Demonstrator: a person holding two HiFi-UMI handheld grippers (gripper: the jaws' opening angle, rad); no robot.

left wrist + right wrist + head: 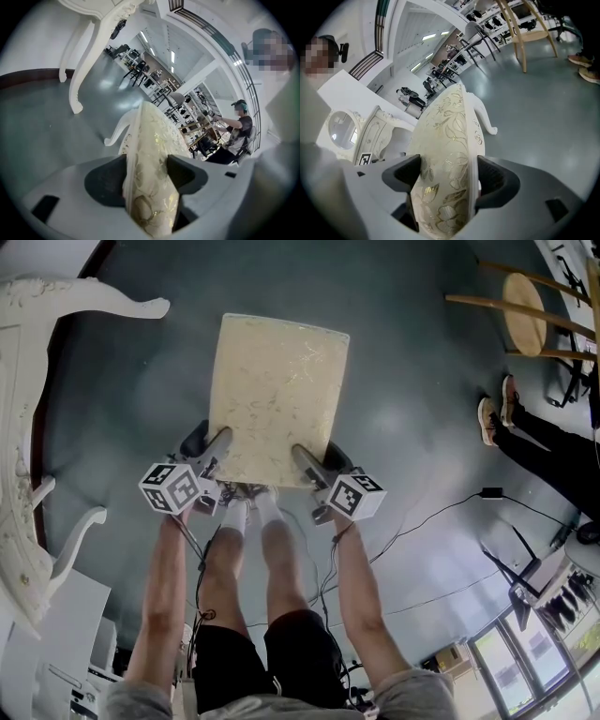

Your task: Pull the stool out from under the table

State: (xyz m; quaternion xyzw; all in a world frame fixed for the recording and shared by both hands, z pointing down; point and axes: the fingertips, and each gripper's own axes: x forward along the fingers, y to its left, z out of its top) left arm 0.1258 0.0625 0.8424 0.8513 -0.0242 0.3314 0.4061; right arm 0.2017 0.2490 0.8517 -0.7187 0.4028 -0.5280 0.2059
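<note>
The stool (277, 395) has a cream cushion with a gold flower pattern and stands on the grey floor, to the right of the white carved table (28, 427). My left gripper (217, 442) is shut on the seat's near left edge and my right gripper (314, 457) on its near right edge. In the left gripper view the cushion (150, 154) fills the gap between the dark pads (105, 180) of the left gripper (147, 176), and a white curved stool leg (117, 133) shows below. In the right gripper view the right gripper (447, 180) clamps the seat (450, 136) the same way.
A wooden stool (525, 310) stands at the far right, beside a seated person's feet (497, 413). Cables (441, 521) run over the floor at the right. A white cabinet (56, 643) is at the near left. The table's carved legs (89, 61) rise left of the stool.
</note>
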